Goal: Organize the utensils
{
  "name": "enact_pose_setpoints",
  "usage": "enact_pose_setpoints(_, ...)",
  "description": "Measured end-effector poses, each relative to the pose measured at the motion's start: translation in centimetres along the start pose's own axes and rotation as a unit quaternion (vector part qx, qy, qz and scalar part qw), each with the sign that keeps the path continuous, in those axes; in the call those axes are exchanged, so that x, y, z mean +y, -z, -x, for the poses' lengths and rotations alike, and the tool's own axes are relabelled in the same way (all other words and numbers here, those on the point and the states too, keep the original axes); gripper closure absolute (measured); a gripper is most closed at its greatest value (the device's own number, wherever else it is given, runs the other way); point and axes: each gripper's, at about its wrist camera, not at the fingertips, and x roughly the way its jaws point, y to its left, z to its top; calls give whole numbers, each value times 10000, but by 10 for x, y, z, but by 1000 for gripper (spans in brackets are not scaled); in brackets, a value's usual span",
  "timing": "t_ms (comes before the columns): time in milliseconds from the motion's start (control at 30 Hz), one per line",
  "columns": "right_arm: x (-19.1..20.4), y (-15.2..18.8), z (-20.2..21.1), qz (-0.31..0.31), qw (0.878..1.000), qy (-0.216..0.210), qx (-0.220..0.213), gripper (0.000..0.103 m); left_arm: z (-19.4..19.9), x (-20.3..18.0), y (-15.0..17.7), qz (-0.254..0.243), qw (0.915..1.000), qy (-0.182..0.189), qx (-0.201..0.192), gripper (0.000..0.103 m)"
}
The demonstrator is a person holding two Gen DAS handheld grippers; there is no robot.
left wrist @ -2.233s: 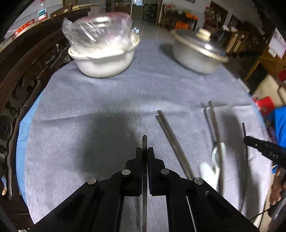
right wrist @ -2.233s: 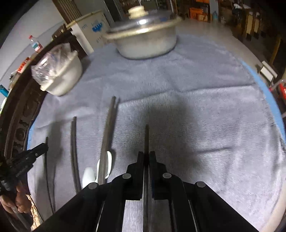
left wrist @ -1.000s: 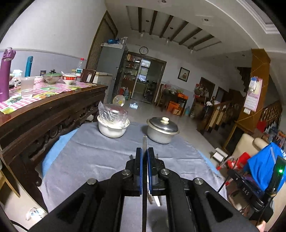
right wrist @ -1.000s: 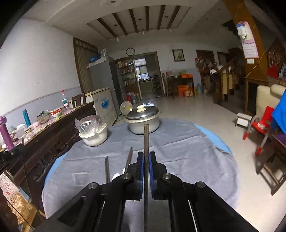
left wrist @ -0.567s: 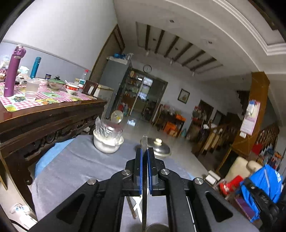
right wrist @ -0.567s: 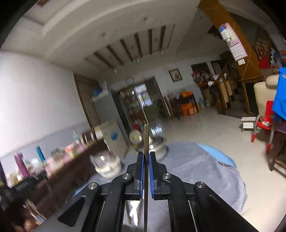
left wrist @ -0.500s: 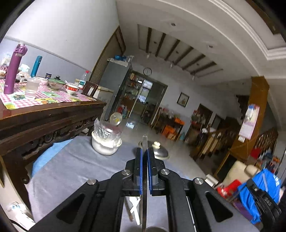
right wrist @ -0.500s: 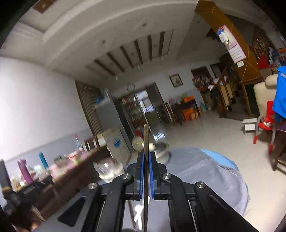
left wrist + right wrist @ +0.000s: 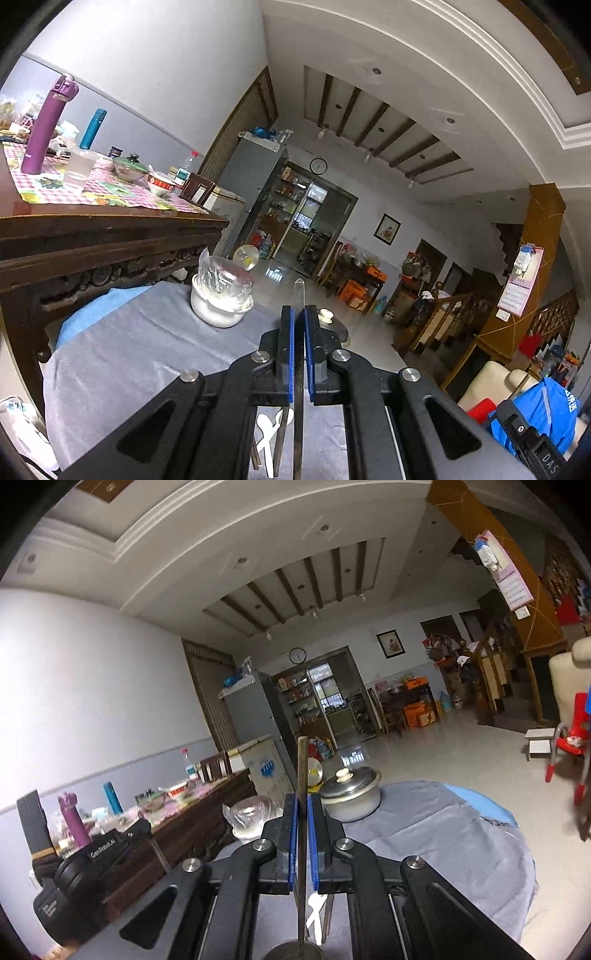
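Note:
My left gripper [image 9: 299,312] is shut on a thin metal chopstick [image 9: 298,291] that sticks out forward, held about level above the grey tablecloth [image 9: 129,354]. My right gripper [image 9: 303,799] is likewise shut on a second chopstick [image 9: 302,760]. Below the jaws a white spoon [image 9: 265,437] and more chopsticks [image 9: 281,430] lie on the cloth; the right wrist view also has the spoon [image 9: 314,912]. A round metal cup rim [image 9: 295,952] shows at the bottom edge of the right wrist view, under the held chopstick.
A white bowl under plastic wrap [image 9: 221,299] and a lidded metal pot [image 9: 351,794] stand at the table's far side. A dark carved sideboard [image 9: 92,243] with bottles runs along the left. The left gripper's body [image 9: 92,867] sits at the left.
Both views have swung up from the tabletop to the room and rolled. The right gripper has risen, and the metal cup rim has come in under it. Both chopsticks stay clamped.

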Motion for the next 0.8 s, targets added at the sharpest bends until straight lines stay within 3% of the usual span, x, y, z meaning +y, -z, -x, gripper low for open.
enact_pose_setpoints(400, -1, 12, -14, 34, 9994, 39, 338, 97, 6, -2, -3, 5, 9997, -53, -219, 98)
enact_pose_setpoints(800, -6, 23, -19, 142, 9978, 100, 646, 97, -12, 5, 23, -173, 9994, -194, 231, 98)
